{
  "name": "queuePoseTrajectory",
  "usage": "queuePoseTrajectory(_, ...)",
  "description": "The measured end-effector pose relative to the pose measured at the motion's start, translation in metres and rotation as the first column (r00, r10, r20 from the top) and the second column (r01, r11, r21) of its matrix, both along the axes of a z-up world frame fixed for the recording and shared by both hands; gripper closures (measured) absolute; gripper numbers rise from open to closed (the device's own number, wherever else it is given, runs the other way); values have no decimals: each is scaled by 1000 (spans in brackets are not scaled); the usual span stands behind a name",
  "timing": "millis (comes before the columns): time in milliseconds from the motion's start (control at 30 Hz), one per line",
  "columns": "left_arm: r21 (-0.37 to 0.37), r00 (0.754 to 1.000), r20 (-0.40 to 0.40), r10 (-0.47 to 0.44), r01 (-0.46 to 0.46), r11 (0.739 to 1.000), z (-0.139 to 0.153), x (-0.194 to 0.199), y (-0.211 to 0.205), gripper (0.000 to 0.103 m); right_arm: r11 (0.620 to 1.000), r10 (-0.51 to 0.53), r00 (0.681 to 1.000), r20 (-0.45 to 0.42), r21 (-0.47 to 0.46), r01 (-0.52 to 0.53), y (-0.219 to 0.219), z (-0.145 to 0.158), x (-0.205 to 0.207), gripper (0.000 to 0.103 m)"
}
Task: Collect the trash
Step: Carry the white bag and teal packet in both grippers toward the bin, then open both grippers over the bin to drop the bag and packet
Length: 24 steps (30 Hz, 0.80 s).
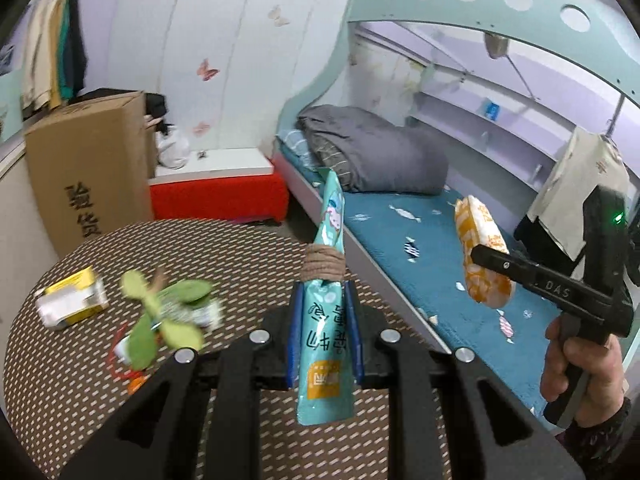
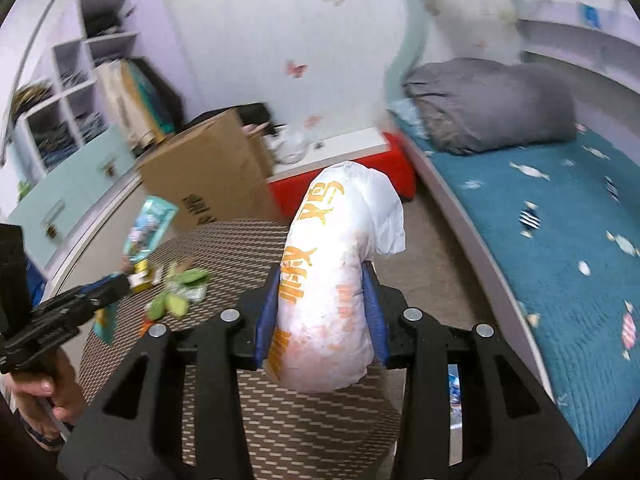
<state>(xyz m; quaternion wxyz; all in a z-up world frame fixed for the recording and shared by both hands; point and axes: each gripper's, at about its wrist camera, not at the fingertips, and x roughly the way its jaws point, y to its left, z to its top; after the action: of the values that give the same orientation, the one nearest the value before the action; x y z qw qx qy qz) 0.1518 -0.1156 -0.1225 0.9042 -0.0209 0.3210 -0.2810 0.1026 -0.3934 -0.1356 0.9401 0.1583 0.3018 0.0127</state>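
Each hand-held gripper clamped one item: left hand-held gripper (image 1: 324,312) one teal foil pouch (image 1: 326,320), right hand-held gripper (image 2: 320,312) one white-and-orange plastic bag (image 2: 336,288).

Left gripper (image 1: 324,300) and right gripper (image 2: 322,300), both hand-held aloft, fingers clamped.

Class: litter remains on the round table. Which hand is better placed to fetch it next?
Neither yet: the left gripper clamps the teal packet, the right gripper the white wrapper. Left is likelier: the yellow box lies nearer.
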Motion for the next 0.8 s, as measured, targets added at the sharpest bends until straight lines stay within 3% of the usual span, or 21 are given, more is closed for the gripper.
queuePoseTrajectory(233, 28, 997, -18, -78, 79, 997, -5, 8, -66, 84, 988, -136, 975, -177, 54, 148, -85, -84, 5, 64)
queuePoseTrajectory(400, 57, 991, -47, -124, 127, 990, -20, 14, -107, 84, 975, -152, 945, -289, 110, 191, -113, -151, 18, 64)
queuePoseTrajectory(600, 97, 982, -87, -166, 175, 980, -43, 22, -156, 84, 961, -148, 918, -369, 166, 221, -137, -205, 38, 62)
queuePoseTrajectory(667, 109, 977, -109, -182, 193, 975, -53, 26, -174, 84, 954, -143, 907, -395, 189, 232, -146, -222, 43, 58)
queuePoseTrajectory(733, 119, 973, -126, -193, 208, 971, -61, 28, -187, 84, 948, -133, 893, -431, 208, 242, -153, -243, 49, 37)
queuePoseTrajectory(767, 127, 969, -141, -200, 218, 968, -68, 31, -198, 84, 945, -141, 887, -439, 207, 252, -156, -249, 49, 21)
queuePoseTrajectory(800, 131, 966, -154, -206, 227, 965, -73, 32, -204, 84, 940, -153, 880, -449, 209, 271, -162, -256, 48, 18)
